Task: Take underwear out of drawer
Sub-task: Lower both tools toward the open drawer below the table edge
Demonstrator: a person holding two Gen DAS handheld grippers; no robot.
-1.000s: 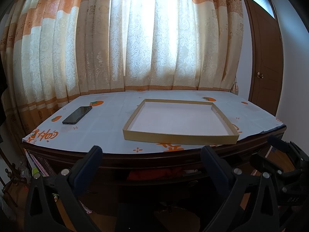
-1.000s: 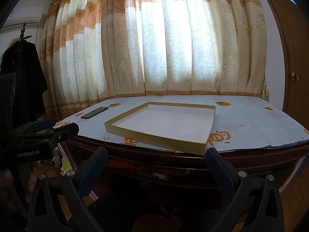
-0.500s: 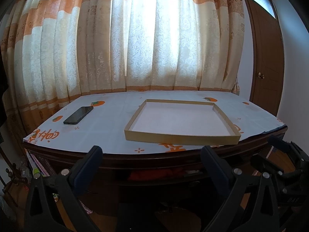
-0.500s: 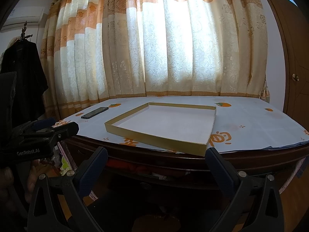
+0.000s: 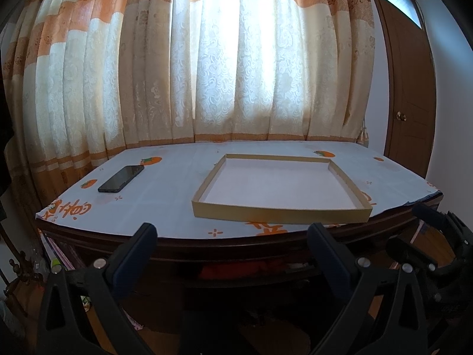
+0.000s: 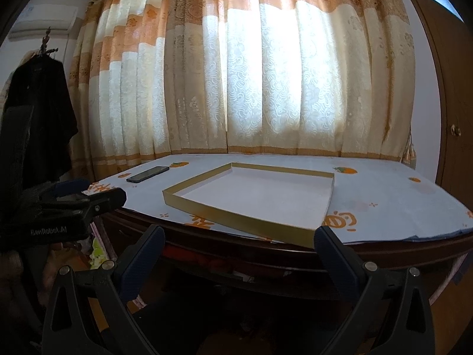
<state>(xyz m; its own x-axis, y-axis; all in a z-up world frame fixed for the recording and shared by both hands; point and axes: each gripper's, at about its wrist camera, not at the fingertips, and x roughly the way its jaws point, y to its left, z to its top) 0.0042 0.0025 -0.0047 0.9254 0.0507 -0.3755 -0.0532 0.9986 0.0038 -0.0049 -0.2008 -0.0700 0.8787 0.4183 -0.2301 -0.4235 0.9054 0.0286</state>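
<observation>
— Underwear, where do you see it?
— Red cloth under the table edge, maybe inside the drawer. Both your grippers gape wide. Only your right view shows the black coat

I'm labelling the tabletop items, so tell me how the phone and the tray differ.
The phone is black and glossy; the tray is gold-walled with a pale floor. The phone is a slim solid slab; the tray is far wider, with a raised rim, and holds nothing. The phone lies near the table's left side, towards the curtain; the tray sits centre-right, by the front edge. Both rest flat on the printed tablecloth, apart from each other.
</observation>
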